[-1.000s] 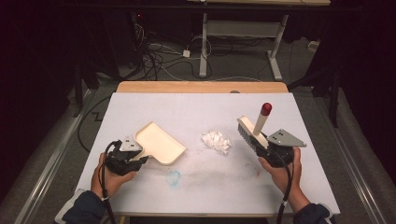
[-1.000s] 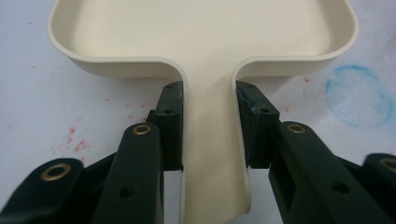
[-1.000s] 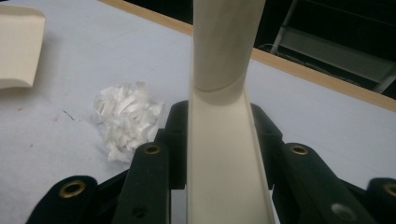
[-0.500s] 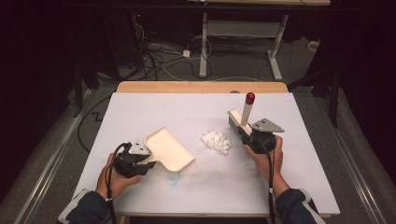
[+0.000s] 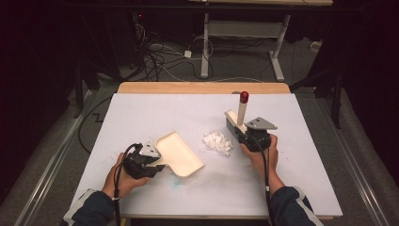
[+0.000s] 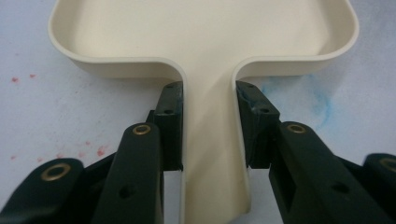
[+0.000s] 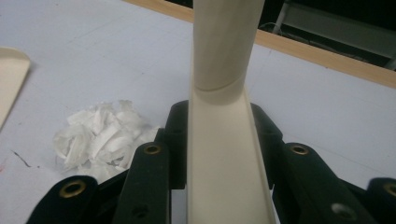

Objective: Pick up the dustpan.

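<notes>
Jaws clamp dustpan (image 5: pixel 181 154) and brush (image 5: pixel 236 118) over stained white table (image 5: pixel 150 113); cables (image 5: pixel 160 52) behind.

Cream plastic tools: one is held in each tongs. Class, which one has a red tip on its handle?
The brush in the right tongs: its handle ends in a red tip. The dustpan in the left tongs is cream all over.
</notes>
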Available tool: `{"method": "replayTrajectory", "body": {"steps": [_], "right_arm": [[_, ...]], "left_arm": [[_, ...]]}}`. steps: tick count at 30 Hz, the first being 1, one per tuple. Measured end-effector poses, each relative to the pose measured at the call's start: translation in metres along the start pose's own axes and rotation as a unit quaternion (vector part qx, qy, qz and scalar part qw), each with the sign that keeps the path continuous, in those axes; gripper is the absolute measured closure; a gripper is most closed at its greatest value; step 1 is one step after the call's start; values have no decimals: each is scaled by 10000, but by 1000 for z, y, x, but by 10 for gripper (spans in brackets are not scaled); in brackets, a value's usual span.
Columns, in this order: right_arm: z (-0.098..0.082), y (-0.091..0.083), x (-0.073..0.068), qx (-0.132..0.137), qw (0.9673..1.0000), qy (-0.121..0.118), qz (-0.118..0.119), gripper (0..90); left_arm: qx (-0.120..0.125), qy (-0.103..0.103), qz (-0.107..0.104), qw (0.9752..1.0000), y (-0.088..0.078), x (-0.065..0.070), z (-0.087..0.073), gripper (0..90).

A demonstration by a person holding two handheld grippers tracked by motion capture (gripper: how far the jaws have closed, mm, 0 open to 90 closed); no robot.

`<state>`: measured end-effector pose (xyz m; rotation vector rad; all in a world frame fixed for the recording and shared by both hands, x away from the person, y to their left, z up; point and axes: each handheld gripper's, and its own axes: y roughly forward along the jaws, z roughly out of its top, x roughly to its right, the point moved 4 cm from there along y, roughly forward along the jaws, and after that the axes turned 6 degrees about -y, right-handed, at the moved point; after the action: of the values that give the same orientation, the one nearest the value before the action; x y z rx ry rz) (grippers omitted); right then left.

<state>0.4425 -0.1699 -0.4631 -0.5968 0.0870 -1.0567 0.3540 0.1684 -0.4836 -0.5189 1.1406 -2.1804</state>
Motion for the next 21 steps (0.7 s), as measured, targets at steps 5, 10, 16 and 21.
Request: {"method": "replayTrajectory", "body": {"steps": [5,10,16,21], "right_arm": [[1,1,-3,-21,10000,-77,9,678],[1,1,-4,-24,10000,-73,5,678],[2,3,-4,-12,10000,-5,24,678],[3,5,-2,37,10000,-10,-20,678]], "left_arm": [[-28,66,-33,10000,2,2,4,641],[-26,92,-43,9999,3,2,5,640],[-15,102,-45,9999,4,2,7,640],[-26,130,-54,9999,5,2,11,640]]}}
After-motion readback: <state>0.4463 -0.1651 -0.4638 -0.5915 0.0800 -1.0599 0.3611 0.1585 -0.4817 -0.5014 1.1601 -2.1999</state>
